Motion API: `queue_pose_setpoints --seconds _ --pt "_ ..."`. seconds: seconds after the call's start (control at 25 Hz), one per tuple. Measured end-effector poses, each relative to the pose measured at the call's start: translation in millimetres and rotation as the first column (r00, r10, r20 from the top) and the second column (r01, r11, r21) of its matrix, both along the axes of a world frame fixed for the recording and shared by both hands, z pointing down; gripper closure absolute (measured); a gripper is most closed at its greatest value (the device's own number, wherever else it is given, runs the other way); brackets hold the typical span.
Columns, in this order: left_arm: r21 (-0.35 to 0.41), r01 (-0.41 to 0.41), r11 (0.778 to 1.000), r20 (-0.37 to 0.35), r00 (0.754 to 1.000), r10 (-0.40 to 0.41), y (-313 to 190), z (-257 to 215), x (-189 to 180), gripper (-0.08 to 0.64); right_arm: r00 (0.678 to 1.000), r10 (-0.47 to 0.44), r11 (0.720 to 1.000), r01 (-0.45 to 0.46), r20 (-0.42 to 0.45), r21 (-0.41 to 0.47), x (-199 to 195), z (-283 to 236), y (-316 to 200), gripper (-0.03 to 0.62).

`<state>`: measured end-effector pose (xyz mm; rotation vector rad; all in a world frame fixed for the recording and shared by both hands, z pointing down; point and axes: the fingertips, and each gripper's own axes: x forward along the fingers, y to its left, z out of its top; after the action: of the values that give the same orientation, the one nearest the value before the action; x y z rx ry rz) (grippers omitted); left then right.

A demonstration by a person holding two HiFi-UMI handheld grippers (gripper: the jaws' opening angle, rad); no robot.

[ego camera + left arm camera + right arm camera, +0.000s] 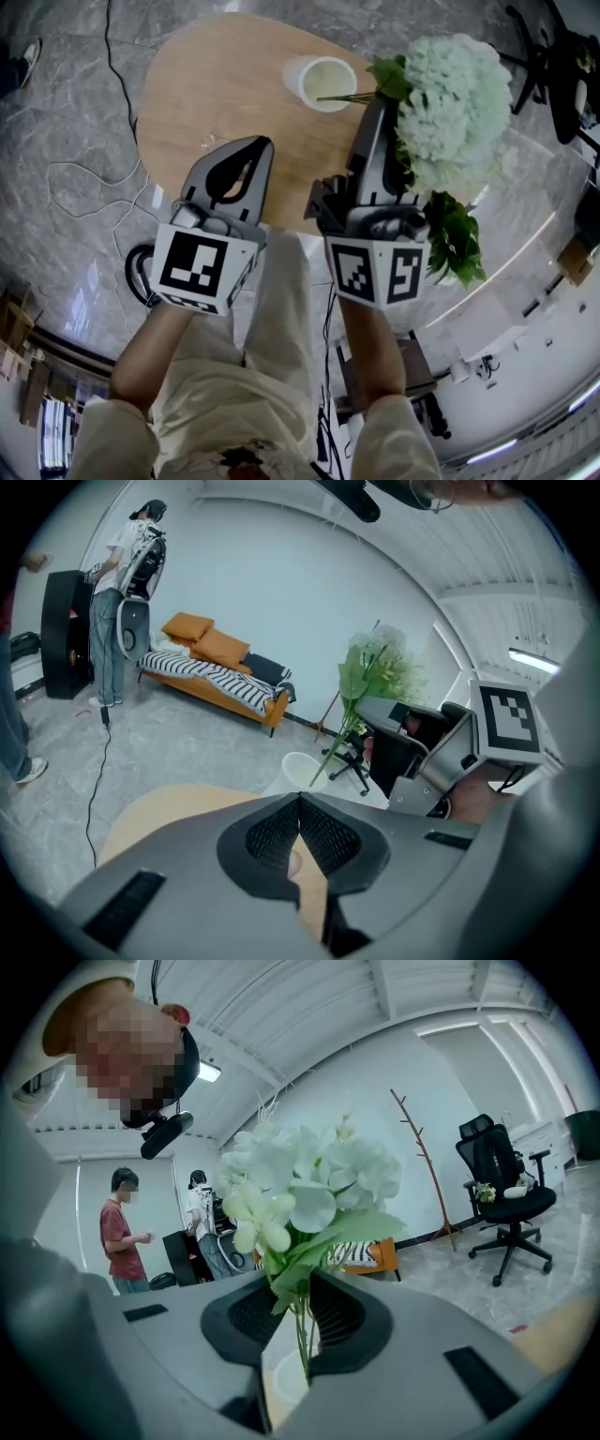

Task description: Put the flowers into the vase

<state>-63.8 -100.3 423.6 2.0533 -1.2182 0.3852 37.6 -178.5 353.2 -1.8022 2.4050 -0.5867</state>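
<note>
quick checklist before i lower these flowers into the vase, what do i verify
1. Right gripper grip on the flowers: ok, jaws shut on the stems.
2. Vase upright on the table, mouth open: ok.
3. Stem tip inside the vase mouth: cannot tell, it shows at the rim.
4. Stems upright over the vase: not ok, they slant, with the flowers off to one side.
5. Left gripper clear of the vase: ok, jaws shut and empty, apart from it.
</note>
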Motion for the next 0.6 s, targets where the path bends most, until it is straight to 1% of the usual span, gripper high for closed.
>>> queue_pose_setpoints --seconds 0.2,0.32,0.48,0.6 --pt "-0.005 -0.01 1.0 -0.003 1.0 0.01 6 1 6 0.552 0.999 -0.013 1.0 0.012 -0.042 -0.021 0 10 8 0.54" --pt "-0.004 -0.01 1.0 -0.003 1.0 0.01 9 1 7 0.552 0.997 -0.024 0.998 0.02 -0.07 -0.062 -3 21 15 0.54" --pt "-0.004 -0.013 1.0 -0.008 1.0 0.013 11 1 9 0.552 0.996 -0.041 0.994 0.033 -0.085 -0.1 -9 34 22 0.54" --pt "-0.004 -0.015 1.0 -0.011 1.0 0.015 13 6 4 0.552 0.994 -0.055 0.991 0.042 -0.1 -0.126 -19 48 26 0.54"
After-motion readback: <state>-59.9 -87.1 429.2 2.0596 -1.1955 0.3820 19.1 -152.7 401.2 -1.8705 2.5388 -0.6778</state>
